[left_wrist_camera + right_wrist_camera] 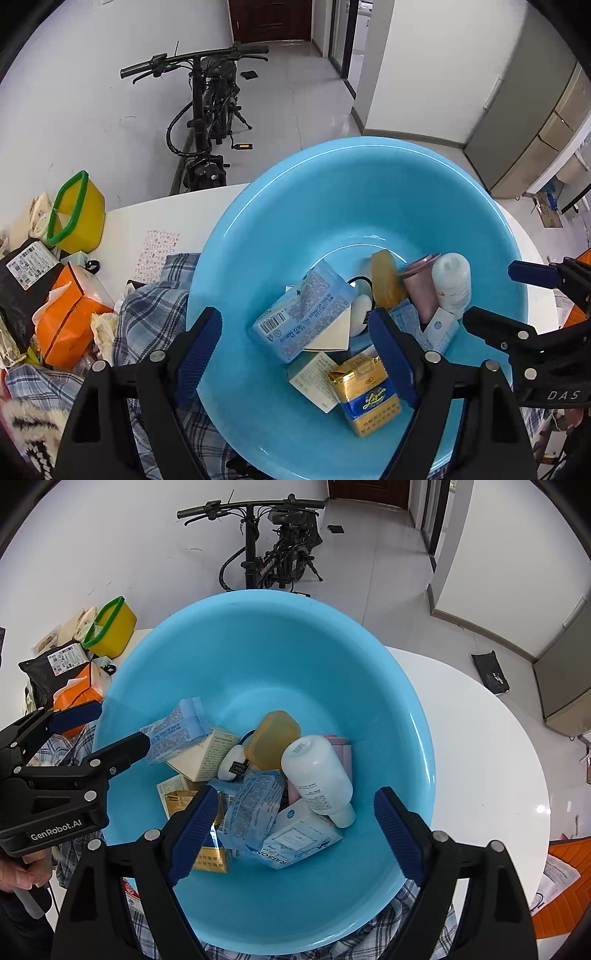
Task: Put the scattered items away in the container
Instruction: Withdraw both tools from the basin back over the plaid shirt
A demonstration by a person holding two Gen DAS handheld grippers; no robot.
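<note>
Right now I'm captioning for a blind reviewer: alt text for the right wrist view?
A blue basin on a white table holds a white bottle, boxes and packets. The open right gripper hovers over it, empty; the left gripper reaches in beside it.

Bottle (pixel 317 775) and boxes (pixel 303 838) in basin (pixel 258 642)

You can read "GenRobot.AI" on the left gripper (pixel 122 734), "DAS" on the right gripper (pixel 498 295), "RAISOR" on the white box (pixel 303 838) in your basin.
</note>
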